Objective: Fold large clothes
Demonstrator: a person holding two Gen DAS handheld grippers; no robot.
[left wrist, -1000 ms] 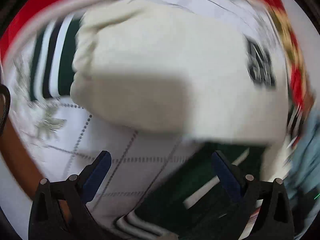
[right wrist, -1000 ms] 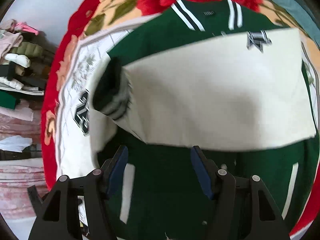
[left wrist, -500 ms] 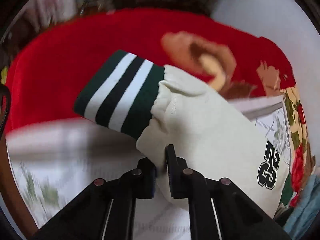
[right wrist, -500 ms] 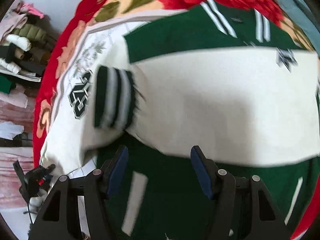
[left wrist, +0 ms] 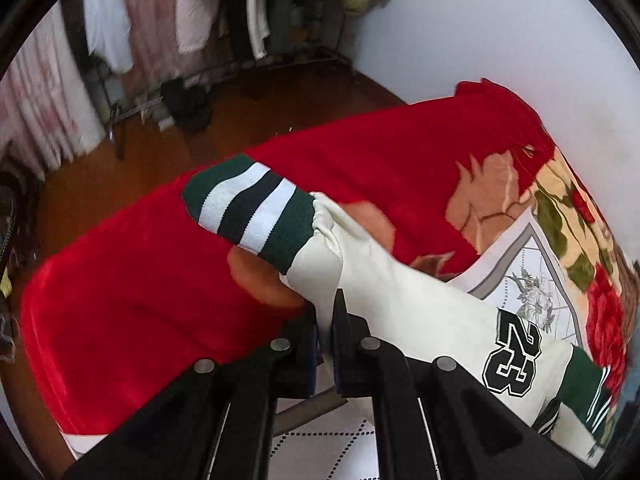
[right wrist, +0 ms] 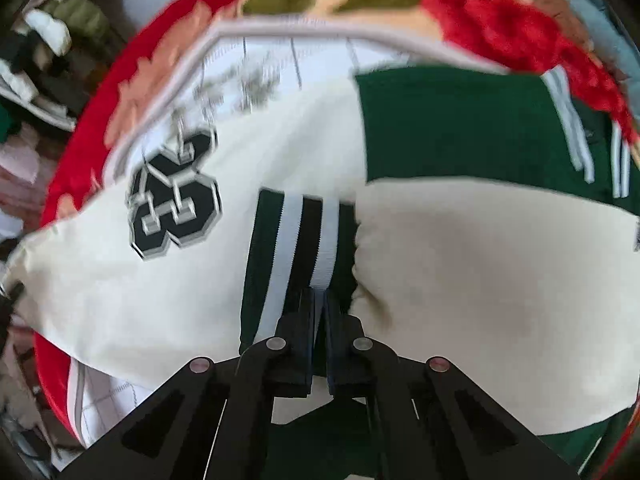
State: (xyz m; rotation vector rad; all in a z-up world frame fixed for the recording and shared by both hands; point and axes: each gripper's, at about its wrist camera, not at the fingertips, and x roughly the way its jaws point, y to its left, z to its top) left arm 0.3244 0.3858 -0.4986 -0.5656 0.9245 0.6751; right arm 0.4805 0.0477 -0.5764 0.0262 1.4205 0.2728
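A green varsity jacket (right wrist: pixel 452 136) with cream sleeves lies on a bed. In the left wrist view my left gripper (left wrist: pixel 325 312) is shut on the cream sleeve (left wrist: pixel 400 304) marked "23", just behind its green, white and black striped cuff (left wrist: pixel 252 216), and holds it lifted over the red blanket. In the right wrist view my right gripper (right wrist: pixel 319 304) is shut on the striped cuff (right wrist: pixel 296 248) of the other cream sleeve (right wrist: pixel 492 280), which lies folded across the green body. The "23" sleeve (right wrist: pixel 140 248) stretches out to the left.
The bed carries a red floral blanket (left wrist: pixel 152 312) with a white quilted panel (left wrist: pixel 532 264). Beyond its edge is brown floor (left wrist: pixel 120 168) and a rack of hanging clothes (left wrist: pixel 256 4) against a pale wall. Stacked clothes (right wrist: pixel 44 52) show at the left of the right wrist view.
Both grippers were open a second ago. The left closed on the "23" sleeve and lifted it outward. The right moved forward and closed on the other sleeve's cuff.
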